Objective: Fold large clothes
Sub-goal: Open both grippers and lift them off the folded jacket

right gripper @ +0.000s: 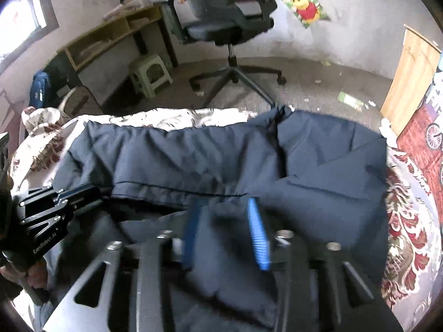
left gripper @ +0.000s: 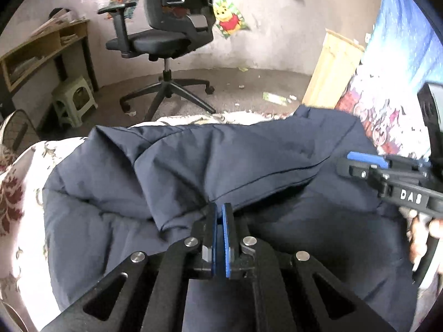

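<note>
Left wrist view: a navy jacket [left gripper: 221, 166] is spread over a flowered bedspread [left gripper: 19, 193]; a fold of it is pinched between the closed left gripper [left gripper: 220, 210]. The right gripper [right gripper: 225, 207] is held open, with bunched jacket cloth between its fingers.

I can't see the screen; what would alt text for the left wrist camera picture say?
A left gripper with blue pads, its jaws nearly together on a fold of a large navy garment, which is spread over a floral bedspread. The right gripper reaches in from the right edge; beyond the bed stand a black office chair and a green stool.
</note>
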Demonstrator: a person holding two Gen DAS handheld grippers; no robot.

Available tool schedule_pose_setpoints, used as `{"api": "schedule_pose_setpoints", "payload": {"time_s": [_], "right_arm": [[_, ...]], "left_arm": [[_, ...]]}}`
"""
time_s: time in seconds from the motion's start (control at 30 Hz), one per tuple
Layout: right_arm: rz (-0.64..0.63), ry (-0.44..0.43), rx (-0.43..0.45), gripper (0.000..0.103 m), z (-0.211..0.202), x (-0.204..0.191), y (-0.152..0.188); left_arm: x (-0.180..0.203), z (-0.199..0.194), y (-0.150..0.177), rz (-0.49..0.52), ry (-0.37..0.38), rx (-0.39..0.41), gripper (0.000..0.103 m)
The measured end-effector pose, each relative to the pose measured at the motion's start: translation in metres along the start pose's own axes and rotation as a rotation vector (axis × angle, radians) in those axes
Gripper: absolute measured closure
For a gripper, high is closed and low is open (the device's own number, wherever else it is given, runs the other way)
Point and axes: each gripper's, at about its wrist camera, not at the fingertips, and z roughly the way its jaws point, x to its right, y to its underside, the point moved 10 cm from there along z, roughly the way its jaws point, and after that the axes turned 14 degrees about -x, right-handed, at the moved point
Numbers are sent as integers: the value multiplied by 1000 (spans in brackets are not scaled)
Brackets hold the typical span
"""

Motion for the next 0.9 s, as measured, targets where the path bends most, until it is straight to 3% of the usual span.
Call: {"api": "schedule_pose_setpoints", "payload": {"time_s": [0.1,0.17,0.2,0.43,0.63,0.9], "right_arm": [[11,10,34,52,-17,-4,2],[7,21,60,42,-31,-9,4],[5,24,71,37,-37,-12,5],[56,16,125,25,-83,-22,21],[65,16,167,20,-116,-40,52],[88,29,235,5,-161,-56,91]], "left_arm": [[-1,-21,5,-21,-2,33,65],[-4,-41,9,-44,-12,81,25],[-7,-49,10,-56,-12,106,21],[-15,-97,27,-136,29,172,14],[-13,-133,48,-132,-7,220,7],[-5,-182,80,-112,-41,288,4]]}}
